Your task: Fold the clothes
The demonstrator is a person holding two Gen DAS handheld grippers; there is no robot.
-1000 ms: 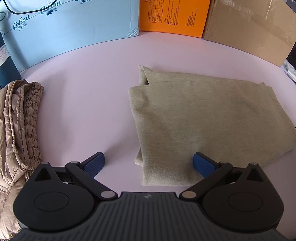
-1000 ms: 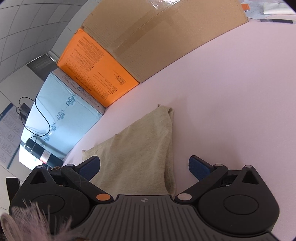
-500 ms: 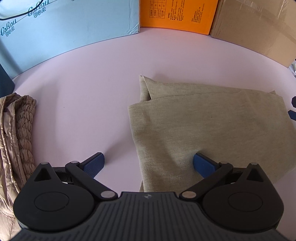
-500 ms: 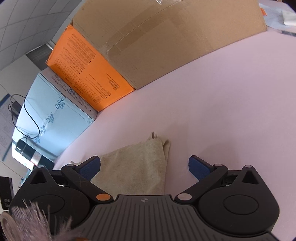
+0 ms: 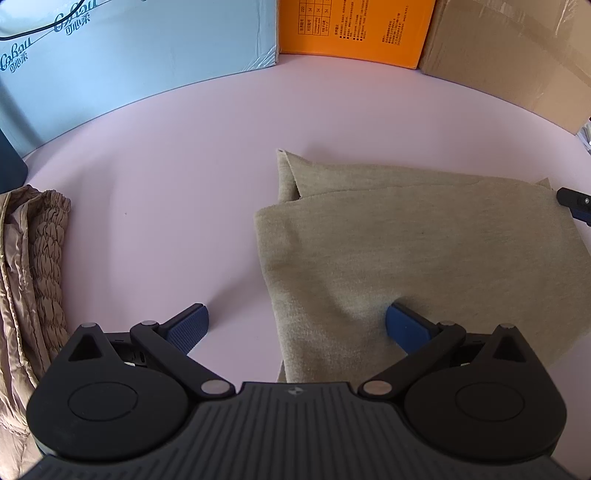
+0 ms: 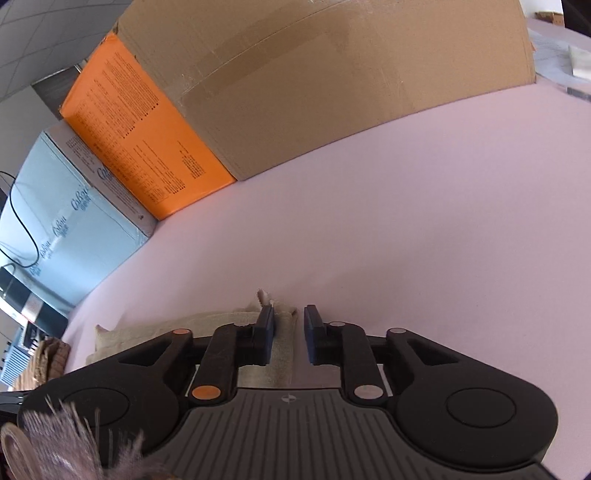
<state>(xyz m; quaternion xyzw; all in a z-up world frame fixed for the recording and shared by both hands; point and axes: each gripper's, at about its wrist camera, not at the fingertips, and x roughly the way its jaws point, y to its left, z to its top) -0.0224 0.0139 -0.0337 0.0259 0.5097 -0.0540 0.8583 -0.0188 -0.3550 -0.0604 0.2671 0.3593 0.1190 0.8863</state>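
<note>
Left claw (image 5: 295, 325) wide open, low over the near left corner of the beige garment (image 5: 424, 251); one finger rests on the knit, the other sits on bare pink surface (image 5: 166, 184). Right claw (image 6: 289, 330) narrowed to a slim gap around the garment's far right corner (image 6: 282, 321). Cloth lies between the pads, but I can't quite tell from the right wrist view whether they pinch it yet or only bracket it.

Garment lies flat on the surface, already doubled over once, one flap peeking out at the back left. Soft, light, limp knit; I judge it will sag and drape when lifted, so corners are the place to hold, both layers together. A single-layer pinch would likely let the fold slide apart.

Quilted tan jacket (image 5: 33, 266) bunched at far left, well apart. Boxes (image 5: 351, 29) line the back.
</note>
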